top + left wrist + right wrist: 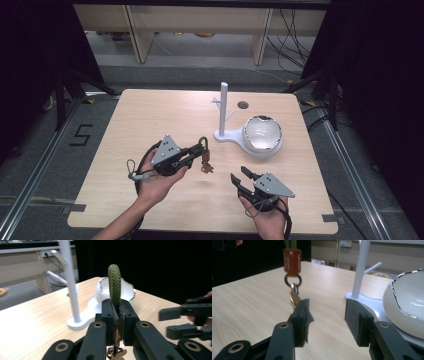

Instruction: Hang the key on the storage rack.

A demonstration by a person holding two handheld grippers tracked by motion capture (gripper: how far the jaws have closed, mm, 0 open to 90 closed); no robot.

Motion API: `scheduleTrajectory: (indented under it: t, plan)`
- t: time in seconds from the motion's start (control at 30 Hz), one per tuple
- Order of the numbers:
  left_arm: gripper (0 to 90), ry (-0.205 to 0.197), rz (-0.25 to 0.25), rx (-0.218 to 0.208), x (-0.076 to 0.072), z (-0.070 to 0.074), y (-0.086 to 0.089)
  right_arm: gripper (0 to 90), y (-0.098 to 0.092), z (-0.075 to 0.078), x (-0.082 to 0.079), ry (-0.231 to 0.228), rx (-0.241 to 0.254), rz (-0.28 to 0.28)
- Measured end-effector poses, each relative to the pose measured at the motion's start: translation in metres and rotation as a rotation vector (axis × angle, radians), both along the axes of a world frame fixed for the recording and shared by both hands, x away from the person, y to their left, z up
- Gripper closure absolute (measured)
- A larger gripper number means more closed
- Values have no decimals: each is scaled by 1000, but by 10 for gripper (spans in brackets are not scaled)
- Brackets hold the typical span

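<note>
My left gripper [202, 150] [116, 313] is shut on a key strap, holding it above the table. The strap's green braided loop [114, 283] [203, 143] rises upright from between the jaws. Below them hang a red leather tab [292, 262], a metal ring [293, 280] and brass keys [207, 168] [294, 299]. My right gripper [240, 174] [327, 315] stands open just right of the keys, with nothing between its jaws. It is also in the left gripper view [176, 322], off to the right.
A white stand [223, 107] [70, 282] [361, 267] with short pegs rises from a white base at the table's back middle. A white bowl [262, 134] [100, 293] [408, 302] with a silvery rim sits on that base. The wooden table [145, 117] has a small hole [243, 105].
</note>
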State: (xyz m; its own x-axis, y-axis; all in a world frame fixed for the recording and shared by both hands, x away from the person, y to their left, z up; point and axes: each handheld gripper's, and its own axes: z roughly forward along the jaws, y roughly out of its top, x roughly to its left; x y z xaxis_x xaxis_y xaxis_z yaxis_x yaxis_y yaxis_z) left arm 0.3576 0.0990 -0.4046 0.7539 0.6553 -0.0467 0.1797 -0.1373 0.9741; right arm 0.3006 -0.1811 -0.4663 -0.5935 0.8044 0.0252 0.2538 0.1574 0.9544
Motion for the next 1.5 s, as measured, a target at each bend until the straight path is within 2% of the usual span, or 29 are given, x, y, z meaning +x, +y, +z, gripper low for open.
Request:
scheduleTrajectory:
  t: [0.03, 0.23, 0.3, 0.33, 0.4, 0.43, 0.47, 0.5, 0.53, 0.57, 0.6, 0.63, 0.7, 0.73, 0.8, 0.83, 0.87, 0.93, 1.0, 1.03, 1.07, 1.1, 1.13, 1.17, 1.23, 1.33, 1.37, 1.43, 1.5]
  plan:
    - [833, -6, 18, 7, 2, 1, 4, 555, 0, -2, 0, -4, 18, -8]
    - [833, -22, 66, 30, 6, 3, 13, 555, -9, -4, -3, 13, -1, -33]
    - [833, -25, 81, 40, 8, 4, 15, 555, -11, -5, -3, -10, -20, -33]
    - [833, -26, 86, 40, 8, 5, 16, 555, -12, -6, -4, 11, -8, -43]
    - [833, -30, 97, 47, 10, 5, 18, 555, -14, -8, -4, 15, 9, -31]
    - [833, -32, 101, 52, 11, 5, 19, 555, -15, -8, -6, 25, -8, -46]
    - [833, -34, 107, 52, 12, 6, 19, 555, -16, -9, -7, 41, -2, -55]
    - [833, -55, 107, 60, 14, 6, 20, 555, -18, -10, -5, 22, -5, -45]
    - [833, -59, 107, 57, 15, 6, 21, 555, -19, -11, -6, 23, -15, -40]
    - [832, -59, 109, 55, 16, 6, 21, 554, -19, -12, -6, 19, -3, -50]
    - [832, -59, 109, 55, 16, 6, 21, 554, -20, -12, -8, 36, -8, -59]
    - [833, -58, 112, 55, 18, 6, 22, 554, -21, -13, -7, 25, -12, -54]
    - [832, -58, 115, 54, 18, 6, 23, 554, -21, -14, -7, 32, 2, -53]
    - [833, -59, 116, 55, 19, 6, 23, 553, -21, -14, -10, 49, 7, -74]
    - [832, -59, 123, 56, 21, 6, 24, 553, -23, -14, -7, 28, -11, -56]
    - [833, -63, 125, 60, 22, 7, 24, 551, -23, -15, -8, 38, -2, -58]
    - [833, -64, 127, 60, 23, 7, 24, 552, -22, -17, -7, 26, 20, -50]
    - [833, -65, 131, 61, 23, 7, 24, 551, -23, -16, -8, 43, 9, -53]
    - [832, -67, 140, 61, 26, 8, 24, 550, -24, -18, -8, 24, -6, -63]
    - [833, -70, 141, 65, 27, 8, 25, 550, -23, -19, -7, 34, 19, -53]
    - [832, -70, 141, 65, 27, 8, 25, 550, -23, -19, -7, 34, 19, -53]
    - [832, -68, 149, 63, 30, 8, 25, 550, -23, -19, -11, 66, 23, -77]
    - [833, -70, 152, 63, 31, 8, 25, 549, -25, -20, -9, 44, 3, -71]
    - [832, -71, 156, 70, 32, 9, 25, 550, -25, -20, -9, 44, 1, -70]
    - [833, -74, 162, 68, 34, 9, 24, 549, -25, -21, -8, 43, 17, -58]
    - [833, -82, 171, 77, 38, 10, 23, 548, -26, -20, -8, 36, 9, -62]
    - [832, -82, 175, 78, 39, 10, 23, 548, -25, -20, -10, 56, 24, -76]
    - [832, -83, 180, 82, 42, 11, 22, 548, -26, -22, -8, 40, 27, -56]
    - [832, -81, 184, 81, 43, 11, 21, 548, -26, -22, -8, 36, 24, -61]
